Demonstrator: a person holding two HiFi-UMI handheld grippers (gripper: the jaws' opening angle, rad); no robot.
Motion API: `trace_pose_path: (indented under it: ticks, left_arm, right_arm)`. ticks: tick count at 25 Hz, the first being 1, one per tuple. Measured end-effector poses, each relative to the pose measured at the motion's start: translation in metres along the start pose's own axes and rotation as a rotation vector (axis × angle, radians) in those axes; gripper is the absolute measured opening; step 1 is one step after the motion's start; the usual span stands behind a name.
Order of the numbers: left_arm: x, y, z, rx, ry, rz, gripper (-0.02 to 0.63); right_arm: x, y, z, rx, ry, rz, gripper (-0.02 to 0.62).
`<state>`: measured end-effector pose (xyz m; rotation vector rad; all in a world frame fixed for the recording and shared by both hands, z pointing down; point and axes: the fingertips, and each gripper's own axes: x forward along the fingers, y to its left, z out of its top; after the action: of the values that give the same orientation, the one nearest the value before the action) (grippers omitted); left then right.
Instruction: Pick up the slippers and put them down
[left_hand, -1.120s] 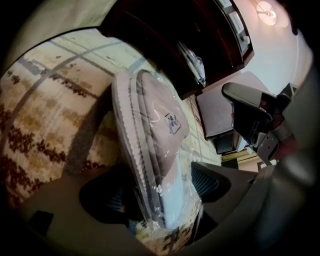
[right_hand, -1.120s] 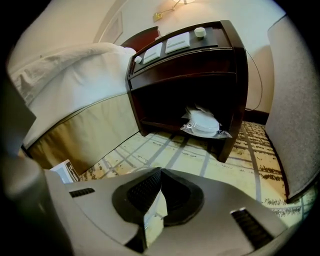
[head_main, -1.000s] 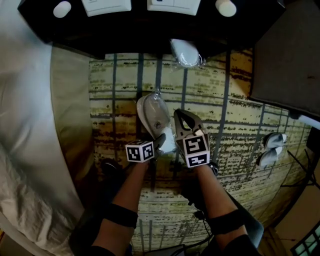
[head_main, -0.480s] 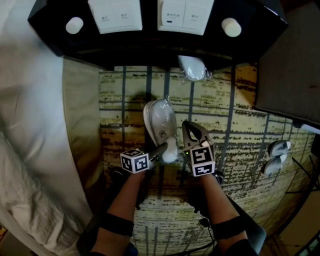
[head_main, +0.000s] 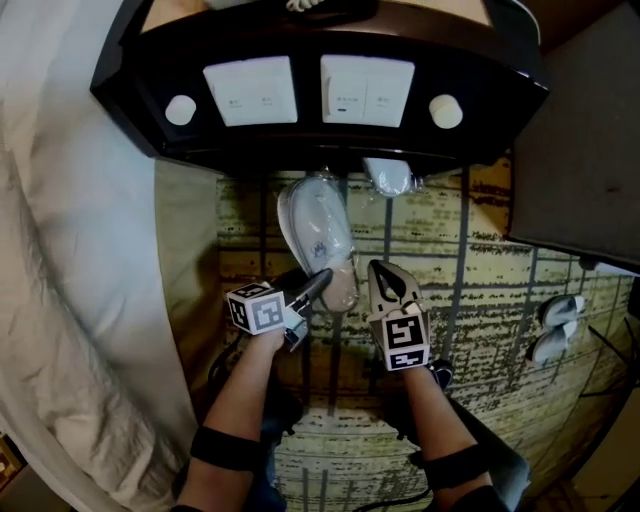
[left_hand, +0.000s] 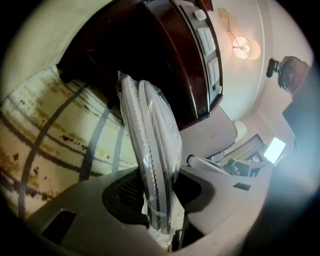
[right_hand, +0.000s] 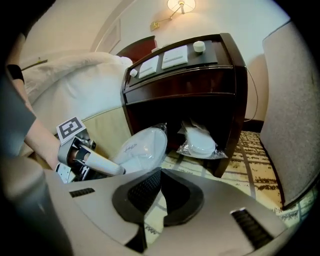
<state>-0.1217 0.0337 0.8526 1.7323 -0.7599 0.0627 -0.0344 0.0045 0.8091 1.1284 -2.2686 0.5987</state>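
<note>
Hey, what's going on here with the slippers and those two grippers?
A person works two handheld grippers in front of a dark nightstand. The left gripper is shut on the heel end of a plastic-wrapped pair of slippers, holding it up over the patterned carpet. The right gripper hangs beside it, shut and empty. A second wrapped pair lies under the nightstand.

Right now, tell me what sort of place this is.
Probably a hotel bedroom: a white-sheeted bed, a dark nightstand with built-in switch panels, and plastic-wrapped slippers.
</note>
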Motion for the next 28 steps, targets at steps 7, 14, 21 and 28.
trace_pose_path:
  ticks: [7,14,21,28]
  left_arm:
    - [0.015,0.011,0.092,-0.015,-0.068,0.0,0.14]
    - [0.028,0.038,0.176,-0.04,-0.214,0.019,0.14]
    - [0.032,0.051,0.238,-0.142,-0.434,0.024,0.141]
    - [0.041,0.056,0.254,-0.229,-0.6,0.06,0.141]
  right_arm:
    - [0.014,-0.004,0.036,-0.022,-0.064,-0.005,0.003]
    - [0.037,-0.001,0.044,-0.026,-0.095,0.011,0.003]
    - [0.049,0.008,0.046,-0.018,-0.106,0.027,0.003]
    - [0.051,0.012,0.052,-0.023,-0.117,0.038,0.003]
